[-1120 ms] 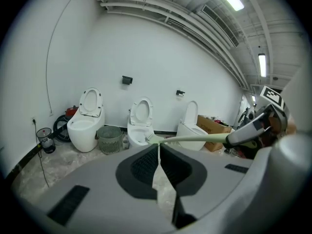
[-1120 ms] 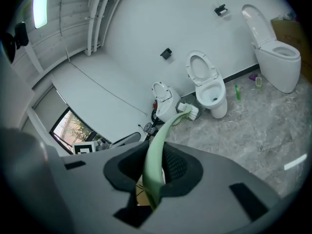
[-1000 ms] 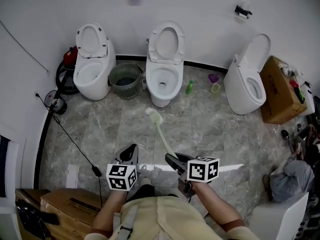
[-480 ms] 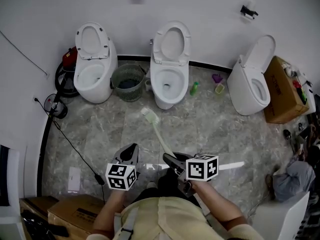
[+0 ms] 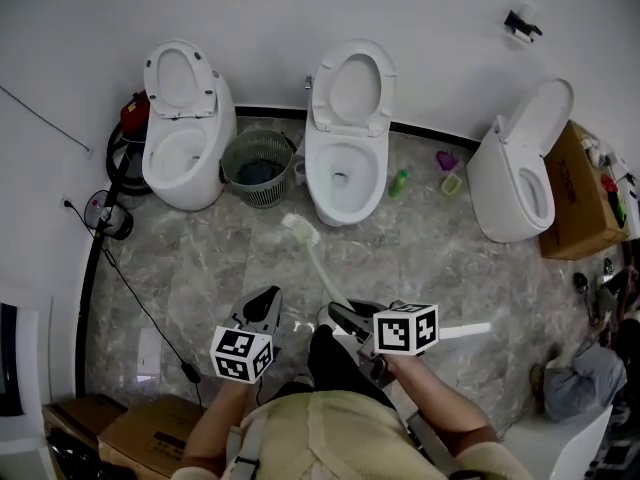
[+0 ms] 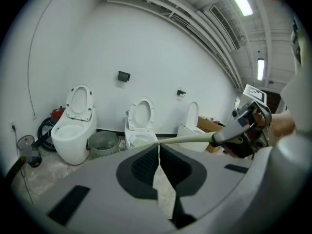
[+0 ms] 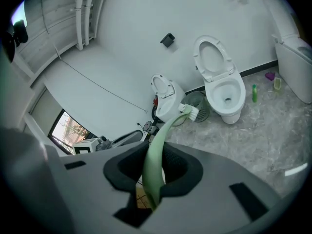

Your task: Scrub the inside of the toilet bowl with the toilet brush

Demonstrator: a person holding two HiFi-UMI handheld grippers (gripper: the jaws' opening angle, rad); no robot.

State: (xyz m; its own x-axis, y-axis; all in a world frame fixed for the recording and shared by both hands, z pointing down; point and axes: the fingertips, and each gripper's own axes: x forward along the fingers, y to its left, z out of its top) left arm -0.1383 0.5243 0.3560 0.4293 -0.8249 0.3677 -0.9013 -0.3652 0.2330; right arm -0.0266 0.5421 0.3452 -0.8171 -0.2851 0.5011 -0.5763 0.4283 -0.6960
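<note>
In the head view the middle toilet point(image 5: 345, 148) stands against the far wall with seat and lid raised, its bowl open. My right gripper point(image 5: 345, 318) is shut on the handle of a pale green toilet brush point(image 5: 318, 266). The brush's white bristle head point(image 5: 299, 230) hangs above the floor, short of the bowl. In the right gripper view the brush handle point(image 7: 157, 152) runs out between the jaws of that gripper point(image 7: 153, 177) toward the brush head point(image 7: 190, 112). My left gripper point(image 5: 262, 310) is shut on nothing beside it. In its own view the left gripper point(image 6: 158, 152) shows only a thin slit.
A second toilet point(image 5: 183, 128) stands left and a third point(image 5: 525, 173) right. A mesh waste basket point(image 5: 258, 168) sits between the left two. A green bottle point(image 5: 399, 182), a cardboard box point(image 5: 585, 193), a red vacuum point(image 5: 133, 118) and a floor cable point(image 5: 150, 298) lie around.
The view has moved closer to the toilets, which now sit lower and larger. A dark trouser leg has come forward between the grippers. The brush stays held and both grippers keep their pose.
</note>
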